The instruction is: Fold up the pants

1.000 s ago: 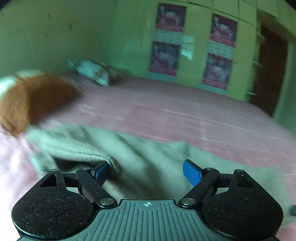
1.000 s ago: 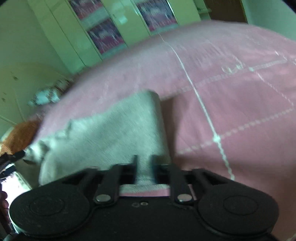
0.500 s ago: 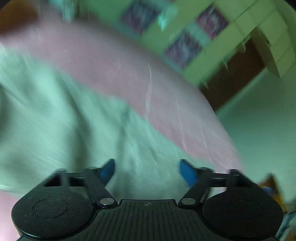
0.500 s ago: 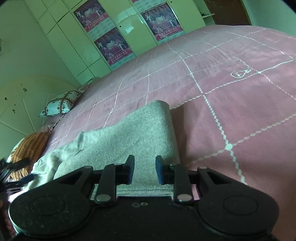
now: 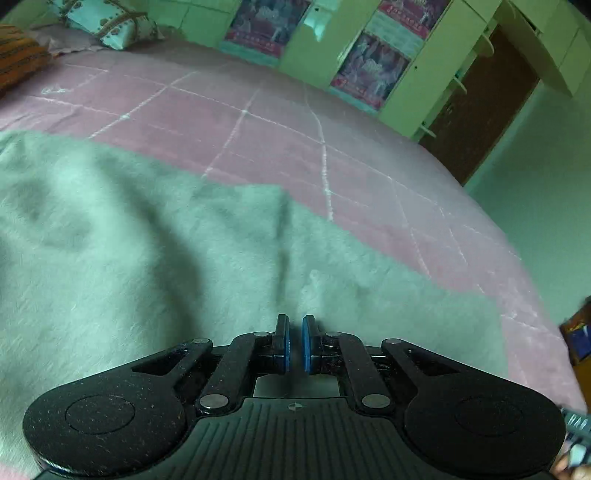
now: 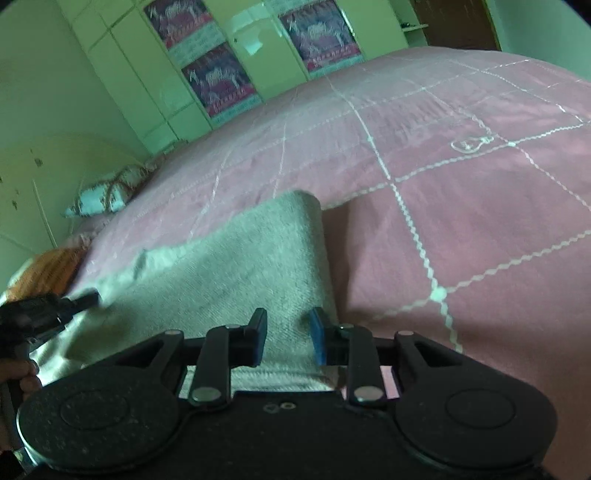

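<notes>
Pants [image 5: 147, 258]: grey-green, plain, w/ fine woven texture. Bedspread [image 6: 480, 203]: pink w/ white stitched grid lines. Pillow [image 5: 107, 22]: pale blue-white, brown pattern. Blanket [image 6: 48, 269]: orange-brown. Wardrobe [image 6: 122, 66]: light green, w/ purple-pink posters [image 6: 214, 81]. Gripper pads [image 5: 306, 343]: blue; gripper bodies black.

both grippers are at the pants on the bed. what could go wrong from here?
1. The left gripper has its pads nearly together low on the grey pants; it may pinch only one layer, or catch the pink bedsheet too.
2. The right gripper has a visible gap at the pants' folded end; that hold may slip once lifted.
3. Wrinkles across the cloth could get folded in.
</notes>
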